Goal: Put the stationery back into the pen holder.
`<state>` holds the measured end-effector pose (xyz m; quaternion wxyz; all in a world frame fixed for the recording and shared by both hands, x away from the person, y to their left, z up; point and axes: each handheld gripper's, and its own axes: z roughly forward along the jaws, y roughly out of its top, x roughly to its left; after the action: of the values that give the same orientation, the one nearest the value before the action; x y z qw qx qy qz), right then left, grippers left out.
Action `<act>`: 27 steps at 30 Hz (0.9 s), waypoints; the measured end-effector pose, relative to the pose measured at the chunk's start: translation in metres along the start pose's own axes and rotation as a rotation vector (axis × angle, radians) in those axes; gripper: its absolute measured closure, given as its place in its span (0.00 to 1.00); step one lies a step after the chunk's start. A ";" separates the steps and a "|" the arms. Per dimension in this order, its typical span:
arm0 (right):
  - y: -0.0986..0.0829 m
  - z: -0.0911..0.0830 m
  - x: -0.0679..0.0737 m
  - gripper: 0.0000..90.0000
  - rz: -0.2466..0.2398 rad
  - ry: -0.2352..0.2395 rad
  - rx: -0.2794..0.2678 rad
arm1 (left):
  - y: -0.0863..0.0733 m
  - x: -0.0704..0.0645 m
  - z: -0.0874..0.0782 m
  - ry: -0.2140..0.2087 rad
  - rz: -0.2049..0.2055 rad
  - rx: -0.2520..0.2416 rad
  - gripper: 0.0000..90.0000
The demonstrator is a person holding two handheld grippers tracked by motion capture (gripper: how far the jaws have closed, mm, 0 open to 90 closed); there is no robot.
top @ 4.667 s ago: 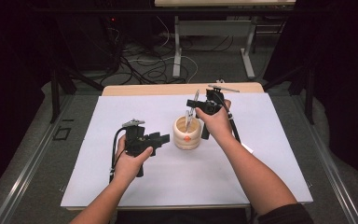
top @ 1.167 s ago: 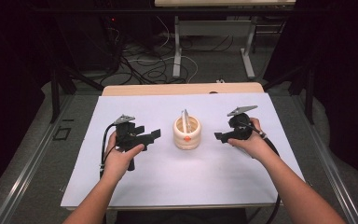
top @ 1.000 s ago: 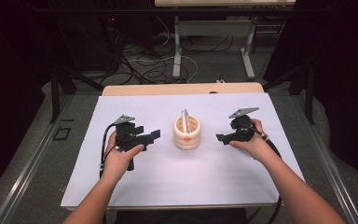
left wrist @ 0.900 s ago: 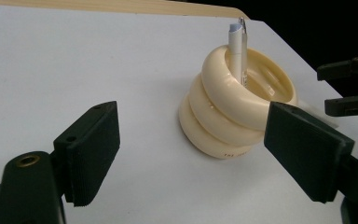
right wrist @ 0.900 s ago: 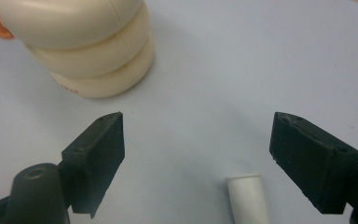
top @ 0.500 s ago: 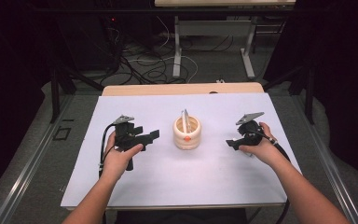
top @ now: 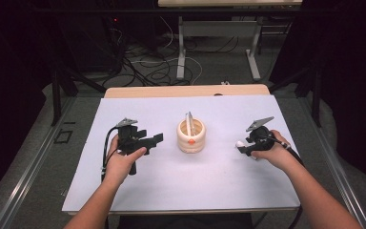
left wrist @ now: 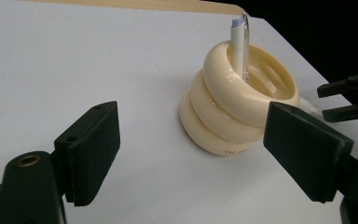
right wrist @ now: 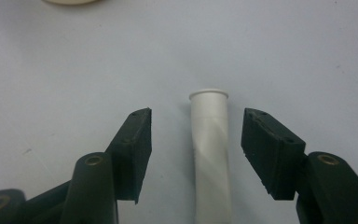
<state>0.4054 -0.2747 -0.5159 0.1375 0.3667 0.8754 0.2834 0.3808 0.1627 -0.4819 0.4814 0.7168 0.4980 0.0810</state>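
Since the earlier frame the right gripper (top: 242, 147) has swung away from the cream ribbed ceramic holder (top: 191, 135) toward the bench's right edge and dropped low to the sheet. Its jaws stand spread on either side of a smooth white plastic tube (right wrist: 210, 154) lying flat between them, untouched. The left gripper (top: 158, 139) hovers left of the holder, jaws wide apart and empty. A white pen (left wrist: 237, 44) stands upright inside the holder at mid-bench. The matte white bench cover (top: 205, 186) lies bare toward the near edge.
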 end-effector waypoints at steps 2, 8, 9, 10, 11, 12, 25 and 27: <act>-0.002 0.002 -0.001 0.48 0.006 -0.003 0.009 | 0.000 0.000 0.001 0.000 0.003 0.001 0.21; -0.007 0.006 -0.005 0.50 0.008 -0.009 0.024 | -0.001 0.000 0.001 0.002 0.002 0.004 0.21; -0.008 0.007 -0.006 0.51 0.017 -0.011 0.025 | -0.001 0.000 0.001 0.002 -0.001 0.004 0.22; -0.009 0.008 -0.007 0.52 0.022 -0.007 0.023 | -0.001 0.000 0.001 0.002 0.000 0.004 0.22; -0.010 0.009 -0.007 0.52 0.036 -0.009 0.028 | -0.001 0.000 0.001 0.003 0.000 0.005 0.22; -0.010 0.011 -0.008 0.53 0.038 -0.010 0.032 | -0.001 0.000 0.001 0.002 0.000 0.004 0.21; -0.008 0.021 -0.011 0.67 0.041 0.003 0.091 | -0.001 0.000 0.001 0.001 -0.003 0.004 0.22; -0.008 0.020 -0.012 0.68 0.034 0.005 0.100 | -0.001 0.000 0.001 0.000 0.000 0.011 0.22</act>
<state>0.4181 -0.2802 -0.5366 0.1121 0.3872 0.8824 0.2426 0.3809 0.1624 -0.4827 0.4775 0.7194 0.4984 0.0783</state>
